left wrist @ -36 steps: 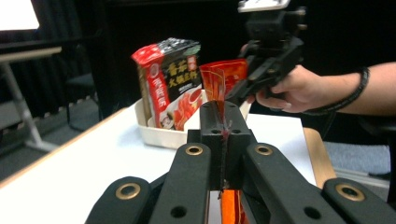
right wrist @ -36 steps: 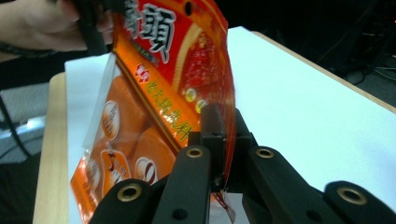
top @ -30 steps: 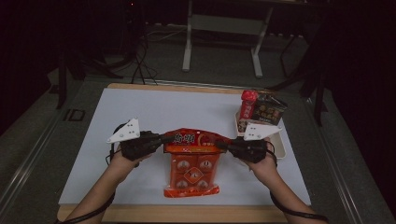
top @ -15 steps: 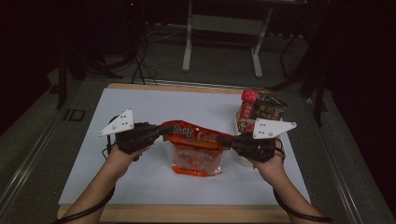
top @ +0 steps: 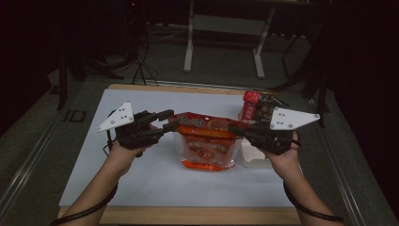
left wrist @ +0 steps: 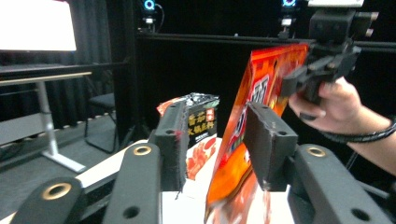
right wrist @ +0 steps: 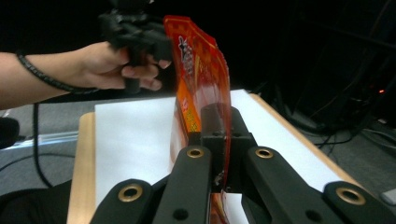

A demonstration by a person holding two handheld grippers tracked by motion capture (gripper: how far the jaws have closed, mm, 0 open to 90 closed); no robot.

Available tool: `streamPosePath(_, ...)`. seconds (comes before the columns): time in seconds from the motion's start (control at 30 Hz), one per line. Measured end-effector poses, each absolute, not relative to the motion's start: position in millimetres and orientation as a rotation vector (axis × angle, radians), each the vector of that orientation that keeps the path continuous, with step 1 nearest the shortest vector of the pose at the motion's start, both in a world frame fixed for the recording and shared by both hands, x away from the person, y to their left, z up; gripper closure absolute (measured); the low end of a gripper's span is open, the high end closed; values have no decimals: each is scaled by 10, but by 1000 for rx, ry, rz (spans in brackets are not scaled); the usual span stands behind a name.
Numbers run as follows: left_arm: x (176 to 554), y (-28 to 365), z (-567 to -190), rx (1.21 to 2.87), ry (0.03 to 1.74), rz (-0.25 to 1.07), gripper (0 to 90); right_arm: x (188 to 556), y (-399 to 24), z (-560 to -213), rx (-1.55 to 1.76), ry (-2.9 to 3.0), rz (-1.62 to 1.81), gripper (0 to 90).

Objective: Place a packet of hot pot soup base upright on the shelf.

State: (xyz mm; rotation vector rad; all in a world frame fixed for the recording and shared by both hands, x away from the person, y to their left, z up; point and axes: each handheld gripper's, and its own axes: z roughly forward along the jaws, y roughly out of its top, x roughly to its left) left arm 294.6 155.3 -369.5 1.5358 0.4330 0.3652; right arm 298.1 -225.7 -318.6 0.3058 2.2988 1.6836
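An orange-red snack bag [top: 207,141] hangs upright over the white mat, its top edge stretched between my two grippers. My right gripper [top: 237,131] is shut on the bag's top right corner; in the right gripper view the jaws [right wrist: 217,116] pinch the bag [right wrist: 201,60] edge-on. My left gripper [top: 168,120] is at the top left corner with its jaws apart. In the left gripper view the bag [left wrist: 261,93] stands in the gap of that gripper [left wrist: 212,135], close to the right-hand jaw, and its lower part is blurred.
A red-capped item [top: 251,99] and a dark snack packet [top: 266,106] stand in a white container [top: 256,162] at the mat's right, just behind my right hand. The white mat [top: 141,179] lies on a wooden table. Stands and cables are on the floor beyond.
The bag lay flat on the mat a second ago; both grippers have risen with its top corners, and it now hangs upright above the mat.
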Motion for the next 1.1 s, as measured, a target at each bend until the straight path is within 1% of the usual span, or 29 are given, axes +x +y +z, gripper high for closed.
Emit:
streamPosePath(0.03, 2935, 1560, -3700, 1539, 457, 367, 366, 2990, -2281, -3158, 309, 2292, 1686, 900)
streamPosePath(0.07, 2928, 1573, -3709, 1536, 474, 364, 324, 2995, -2309, -3134, 318, 2277, 1690, 900)
streamPosePath(0.13, 2912, 1588, -3735, 1560, 498, 361, 167, 3006, -2371, -3077, 339, 2262, 1701, 900)
streamPosePath(0.17, 2899, 1599, -3756, 1569, 498, 367, 141, 3007, -2401, -3047, 346, 2250, 1701, 900)
streamPosePath(0.2, 2886, 1607, -3779, 1572, 513, 373, 134, 3006, -2431, -3016, 350, 2237, 1702, 900)
streamPosePath(0.27, 2864, 1607, -3825, 1599, 552, 385, 42, 3019, -2501, -2953, 377, 2220, 1713, 900)
streamPosePath(0.3, 2848, 1613, -3853, 1613, 566, 401, 21, 3021, -2537, -2926, 394, 2202, 1713, 900)
streamPosePath(0.47, 2759, 1675, -4022, 1618, 637, 426, 19, 3037, -2720, -2798, 440, 2140, 1709, 900)
streamPosePath(0.67, 2605, 1696, -4263, 1665, 659, 427, 19, 3082, -2926, -2686, 508, 2075, 1666, 900)
streamPosePath(0.9, 2370, 1706, -4523, 1699, 686, 460, 11, 3098, -3185, -2682, 582, 2007, 1643, 900)
streamPosePath(1.1, 2294, 1780, -4709, 1706, 735, 452, 10, 3103, -3408, -2704, 643, 1958, 1614, 900)
